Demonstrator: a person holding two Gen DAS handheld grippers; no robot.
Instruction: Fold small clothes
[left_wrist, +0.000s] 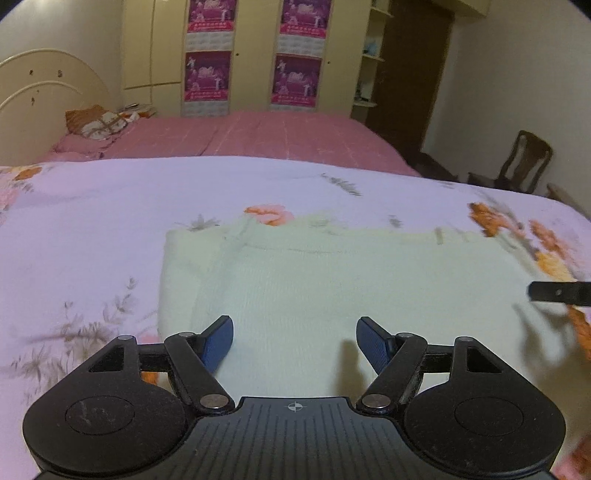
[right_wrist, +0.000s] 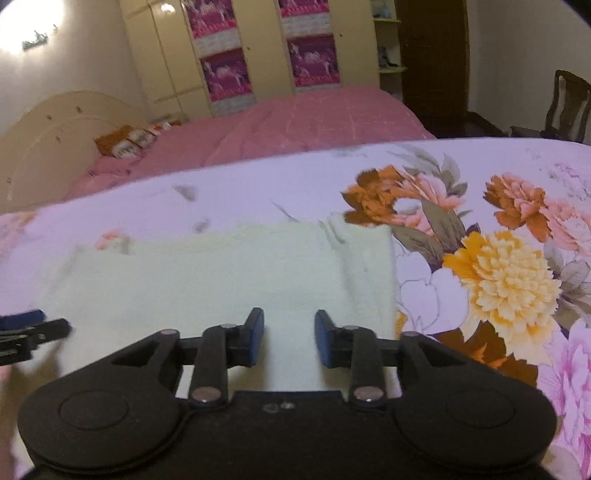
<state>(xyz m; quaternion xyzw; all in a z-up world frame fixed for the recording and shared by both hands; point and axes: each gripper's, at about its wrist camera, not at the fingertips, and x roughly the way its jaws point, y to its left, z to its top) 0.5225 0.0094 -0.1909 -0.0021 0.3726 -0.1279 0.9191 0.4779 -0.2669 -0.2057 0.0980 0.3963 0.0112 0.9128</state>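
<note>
Pale green knit fills the middle of both views: a small folded garment (left_wrist: 332, 295) lying flat on a floral bedsheet (left_wrist: 92, 229). Left gripper (left_wrist: 294, 341) hangs over the garment's near edge, blue pads (left_wrist: 221, 341) spread wide, nothing between them. Right gripper (right_wrist: 289, 338) sits over the garment's near right part, jaws apart with a narrower gap, empty too. From the left wrist view, a black finger of the right gripper pokes in at the far right edge. Big orange and yellow flowers (right_wrist: 506, 273) print the sheet just right of the cloth. Behind, a pink quilt (left_wrist: 258, 136), a wardrobe (left_wrist: 251, 55) and a wooden chair (left_wrist: 521, 162).
</note>
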